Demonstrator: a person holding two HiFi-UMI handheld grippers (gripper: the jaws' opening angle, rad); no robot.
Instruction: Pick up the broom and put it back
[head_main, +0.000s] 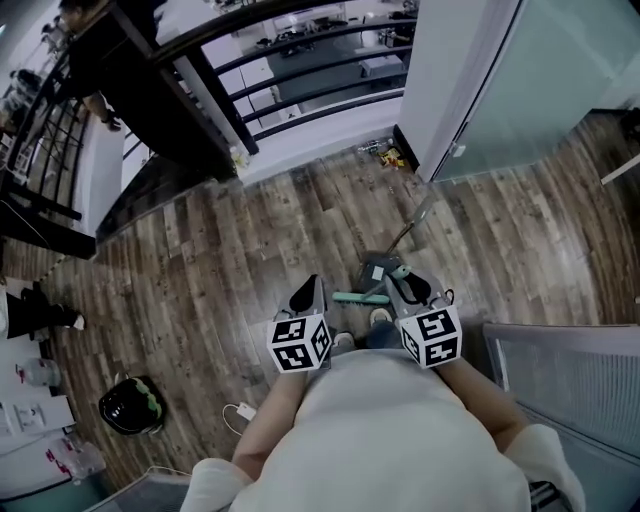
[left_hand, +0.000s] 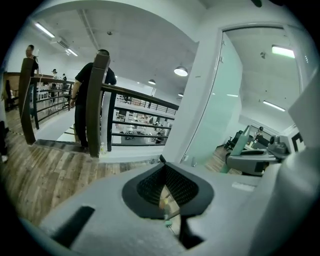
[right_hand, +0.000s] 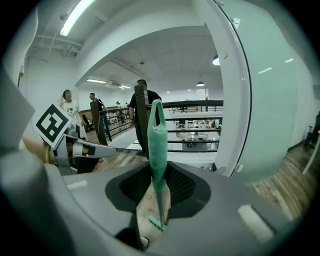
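left claw (left_hand: 165, 180): we find its jaws drawn together at the tips. only a thin slit of floor shows behind them, and nothing is in its grip.
right claw (right_hand: 156, 187): we see it clamped on the slim teal plastic broom (right_hand: 156, 145), with a dark pad pressing the handle from each side.
broom handle: it rises past the right claw and ends in a hanging loop at its far tip.
broom head: in the head view the teal brush head (head_main: 360, 297) sits low between the two claws, just beside the person's pale shoes (head_main: 380, 316). we cannot tell whether it touches the floor.
dustpan: a grey long-handled dustpan (head_main: 376, 270) stands just beyond the brush head, and its thin pole leans away toward the pillar.
floor: brown wood-plank floor (head_main: 250, 260) spreads under all of this.
pillar: a white square pillar (head_main: 450, 80) stands past the dustpan with small yellow clutter (head_main: 385, 153) at its foot. a pale green frosted glass panel (head_main: 550, 90) is to its right.
railing: a dark railing with horizontal bars (head_main: 300, 95) closes the far edge of the floor.
farthest: we make out a person in dark clothes (left_hand: 80, 100) standing by a railing post.
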